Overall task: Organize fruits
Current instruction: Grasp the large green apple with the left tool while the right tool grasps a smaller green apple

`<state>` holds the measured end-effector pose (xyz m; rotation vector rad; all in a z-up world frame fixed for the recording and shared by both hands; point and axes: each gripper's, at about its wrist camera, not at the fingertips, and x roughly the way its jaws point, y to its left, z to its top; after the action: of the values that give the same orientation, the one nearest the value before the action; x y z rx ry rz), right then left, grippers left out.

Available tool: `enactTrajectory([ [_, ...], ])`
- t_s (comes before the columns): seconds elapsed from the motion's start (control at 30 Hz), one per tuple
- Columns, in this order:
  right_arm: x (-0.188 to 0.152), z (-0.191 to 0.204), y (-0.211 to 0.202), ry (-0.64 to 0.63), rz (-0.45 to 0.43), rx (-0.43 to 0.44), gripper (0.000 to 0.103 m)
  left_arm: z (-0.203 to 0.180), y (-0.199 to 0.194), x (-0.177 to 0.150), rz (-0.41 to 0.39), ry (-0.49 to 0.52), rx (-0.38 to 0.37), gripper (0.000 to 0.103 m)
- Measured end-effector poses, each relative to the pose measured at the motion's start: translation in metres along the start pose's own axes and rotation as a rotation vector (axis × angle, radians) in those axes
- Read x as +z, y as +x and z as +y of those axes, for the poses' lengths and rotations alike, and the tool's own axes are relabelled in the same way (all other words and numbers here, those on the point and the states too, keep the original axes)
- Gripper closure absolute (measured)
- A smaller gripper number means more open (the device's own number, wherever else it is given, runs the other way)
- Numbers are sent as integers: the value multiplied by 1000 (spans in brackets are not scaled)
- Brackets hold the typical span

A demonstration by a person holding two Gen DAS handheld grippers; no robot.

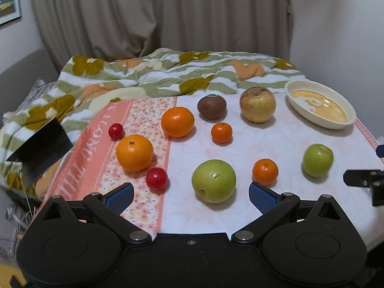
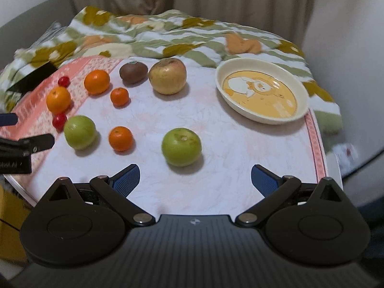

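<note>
Several fruits lie on the table. My left gripper (image 1: 190,195) is open and empty, just in front of a green apple (image 1: 213,180), with a red cherry tomato (image 1: 156,178) and a small mandarin (image 1: 265,171) beside it. My right gripper (image 2: 195,180) is open and empty, just in front of another green apple (image 2: 181,146). Farther back lie two oranges (image 1: 134,153) (image 1: 177,121), a kiwi (image 1: 211,106), a yellow apple (image 1: 257,104), a small mandarin (image 1: 221,132) and a second cherry tomato (image 1: 116,131). An empty cream dish (image 2: 300,91) stands at the back right.
A patterned quilt (image 1: 156,76) lies behind the table. A black box (image 1: 40,148) sits at the left edge. The table's right edge (image 2: 321,153) runs past the dish. The right gripper's fingers (image 1: 360,180) show at the right of the left wrist view.
</note>
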<state>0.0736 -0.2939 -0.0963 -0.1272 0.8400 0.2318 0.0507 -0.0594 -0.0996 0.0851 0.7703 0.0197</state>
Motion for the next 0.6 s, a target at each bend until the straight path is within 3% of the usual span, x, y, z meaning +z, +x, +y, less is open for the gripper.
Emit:
enactTrajectory([
  [0.3,7,-15,41,-100,-4,125,0,-26,40,3,26,-24,41,13],
  [0.37,9,-14,48,-123,1,145,4,-27,48,4,40,-34,34,26],
  [0.5,10,-12,59,-135,11,172,10,-32,59,3,72,-48,41,30],
  [0.6,12,-12,64,-130,12,186,11,-34,62,4,77,-55,49,41],
])
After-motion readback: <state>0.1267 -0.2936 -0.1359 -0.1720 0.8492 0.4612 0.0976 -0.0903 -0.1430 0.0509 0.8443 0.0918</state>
